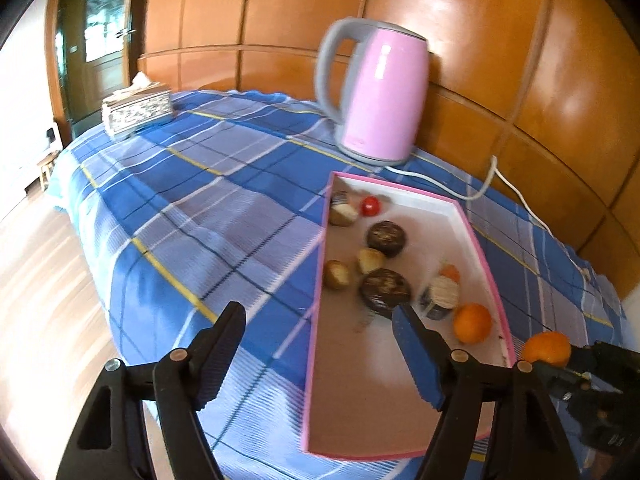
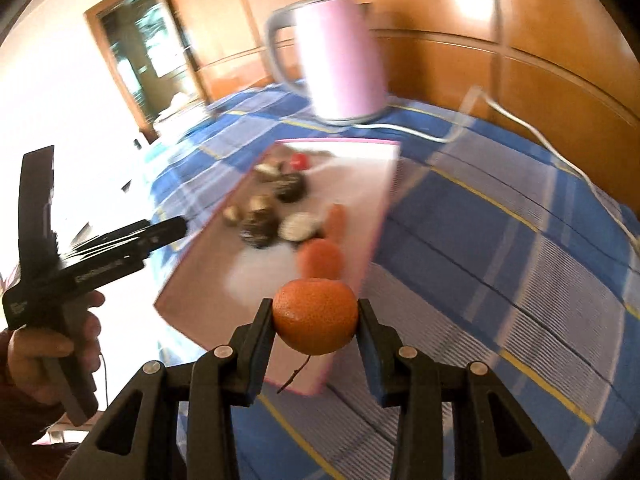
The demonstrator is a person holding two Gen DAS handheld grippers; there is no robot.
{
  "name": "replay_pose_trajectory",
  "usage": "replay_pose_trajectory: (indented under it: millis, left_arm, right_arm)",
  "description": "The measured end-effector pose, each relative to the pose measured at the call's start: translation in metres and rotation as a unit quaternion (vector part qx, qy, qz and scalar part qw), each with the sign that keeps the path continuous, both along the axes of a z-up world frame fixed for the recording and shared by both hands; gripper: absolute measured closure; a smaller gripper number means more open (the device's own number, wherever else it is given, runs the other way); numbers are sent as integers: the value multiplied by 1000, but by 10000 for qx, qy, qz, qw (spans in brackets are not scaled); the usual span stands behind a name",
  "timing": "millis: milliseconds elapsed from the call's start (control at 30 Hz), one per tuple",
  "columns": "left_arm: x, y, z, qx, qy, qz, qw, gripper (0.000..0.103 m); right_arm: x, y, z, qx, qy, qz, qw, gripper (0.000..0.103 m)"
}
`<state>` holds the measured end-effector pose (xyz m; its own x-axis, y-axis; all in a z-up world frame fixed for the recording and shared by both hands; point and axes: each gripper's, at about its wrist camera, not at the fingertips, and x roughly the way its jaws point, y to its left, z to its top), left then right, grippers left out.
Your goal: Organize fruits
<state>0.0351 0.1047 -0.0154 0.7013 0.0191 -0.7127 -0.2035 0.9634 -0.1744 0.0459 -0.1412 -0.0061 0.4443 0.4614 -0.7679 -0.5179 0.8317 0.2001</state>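
The jaws of the right gripper (image 2: 316, 320) clamp a mandarin (image 2: 316, 320), held up just outside the pink tray's (image 2: 380, 216) near right edge; the tray lies ahead and left. The left gripper (image 1: 320, 344) gapes, holding nothing, over the tray's near left edge. A second orange (image 1: 472, 323) and a kettle (image 1: 380, 92) lie beyond.

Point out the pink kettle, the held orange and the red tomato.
pink kettle (image 1: 384, 96): left wrist view, body side.
held orange (image 2: 316, 316): right wrist view, front peel.
red tomato (image 1: 370, 205): left wrist view, top.
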Motion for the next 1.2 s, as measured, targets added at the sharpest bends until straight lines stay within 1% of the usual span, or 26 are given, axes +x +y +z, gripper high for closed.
replay_pose_trajectory:
  millis: [67,167,233,367,433,533,667,733,767,800,833,867,933,1000,1067,1100,1133,1167,1200]
  left_arm:
    - [0,6,-1,-29,26,71,10000,26]
    - [-1,11,-3,-57,35,133,9999,26]
    - [0,13,-5,-69,51,148,9999,26]
    - [1,12,-9,-66,116,147,9998,25]
    - [2,12,-12,-95,153,152,9997,24]
    - [3,11,-15,-96,192,156,9996,24]
    - [4,11,-17,-108,228,160,9996,24]
    - [4,10,-17,-109,228,146,9996,24]
    - [4,10,-17,-110,226,145,9996,24]
    - [3,9,-17,-112,221,141,9996,24]
    - [3,9,-16,-112,214,128,9996,24]
    - [3,8,-15,-106,205,122,9997,24]
    - [2,6,-14,-72,183,105,9998,24]
    - [1,5,-12,-81,156,104,9998,23]
    - [0,4,-10,-44,140,96,9998,22]
    - [0,3,-10,-45,134,79,9999,22]
    - [-1,1,-9,-28,119,64,9999,21]
    - [-2,1,-9,-13,120,56,9999,20]
    - [-2,0,-8,-14,110,40,9999,19]
  right_arm:
    - [3,15,-2,-26,46,169,9998,63]
    - [12,41,-14,-130,231,455,9986,63]
    - [18,53,-21,-284,244,488,9981,63]
    - [36,68,-36,-403,337,431,9977,61]
    - [42,70,-38,-354,297,449,9979,61]
    - [40,70,-33,-365,206,451,9981,57]
    - [32,61,-29,-400,72,407,9983,57]
    - [26,54,-25,-323,29,371,9988,57]
    - [21,51,-22,-253,18,427,9988,58]
    - [18,50,-20,-226,4,472,9986,63]
    - [15,50,-19,-200,15,557,9982,75]
    - [13,51,-21,-181,84,642,9977,80]
    - [11,56,-25,-165,247,834,9961,83]
    - [12,64,-32,-176,395,960,9944,83]
    - [15,70,-40,-252,447,933,9943,84]
    - [19,73,-44,-318,441,874,9947,88]
    - [23,75,-44,-262,375,816,9956,89]
    - [26,76,-40,-211,284,773,9964,89]
    - [29,78,-35,-263,167,693,9971,89]
